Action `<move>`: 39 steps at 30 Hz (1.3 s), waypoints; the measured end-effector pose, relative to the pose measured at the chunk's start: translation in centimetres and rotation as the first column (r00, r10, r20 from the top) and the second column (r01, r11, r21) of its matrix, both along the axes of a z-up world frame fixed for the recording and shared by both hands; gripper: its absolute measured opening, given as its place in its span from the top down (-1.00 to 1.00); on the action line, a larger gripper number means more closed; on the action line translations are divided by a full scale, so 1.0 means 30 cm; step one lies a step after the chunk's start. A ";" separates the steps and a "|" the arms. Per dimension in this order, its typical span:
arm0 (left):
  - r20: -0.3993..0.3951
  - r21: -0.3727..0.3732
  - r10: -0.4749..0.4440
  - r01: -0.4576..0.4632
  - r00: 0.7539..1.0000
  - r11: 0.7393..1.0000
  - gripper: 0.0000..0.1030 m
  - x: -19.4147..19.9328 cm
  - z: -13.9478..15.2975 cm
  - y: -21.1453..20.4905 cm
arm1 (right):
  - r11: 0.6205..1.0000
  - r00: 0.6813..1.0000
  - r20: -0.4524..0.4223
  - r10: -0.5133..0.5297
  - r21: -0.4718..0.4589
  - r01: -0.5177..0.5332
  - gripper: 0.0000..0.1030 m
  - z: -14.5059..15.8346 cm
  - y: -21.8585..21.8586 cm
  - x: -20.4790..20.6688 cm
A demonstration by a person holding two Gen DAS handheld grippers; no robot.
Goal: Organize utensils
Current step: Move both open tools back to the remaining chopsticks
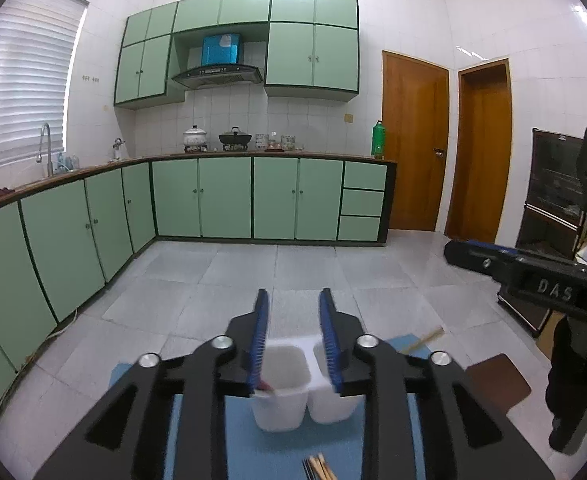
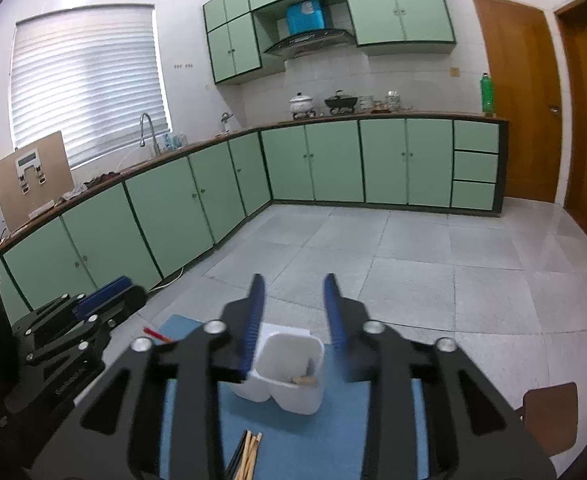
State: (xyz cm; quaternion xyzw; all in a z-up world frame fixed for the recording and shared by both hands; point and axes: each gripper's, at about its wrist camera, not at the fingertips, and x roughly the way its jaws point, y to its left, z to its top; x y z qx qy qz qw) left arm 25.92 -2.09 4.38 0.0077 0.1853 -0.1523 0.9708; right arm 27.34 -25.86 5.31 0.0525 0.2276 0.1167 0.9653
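So, both grippers [image 1: 293, 300] [image 2: 293, 286] spread, empty, over white holder [image 2: 289, 376] on blue mat [image 2: 333, 440], chopsticks [image 2: 247, 452] nearby.

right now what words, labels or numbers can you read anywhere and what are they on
"DAS": raised letters on the black body of the right claw, seen from the left wrist view.
Embossed lettering on the left claw body: too blurred to read.
Blue box above the range hood: a pale mark, unreadable.
Nothing else legible.
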 end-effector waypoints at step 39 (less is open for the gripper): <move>-0.467 0.154 0.071 0.002 0.882 0.988 -0.08 -0.511 -0.670 0.061 | 0.990 0.908 -0.414 0.066 -0.086 -0.111 0.13 -0.730 0.213 -0.679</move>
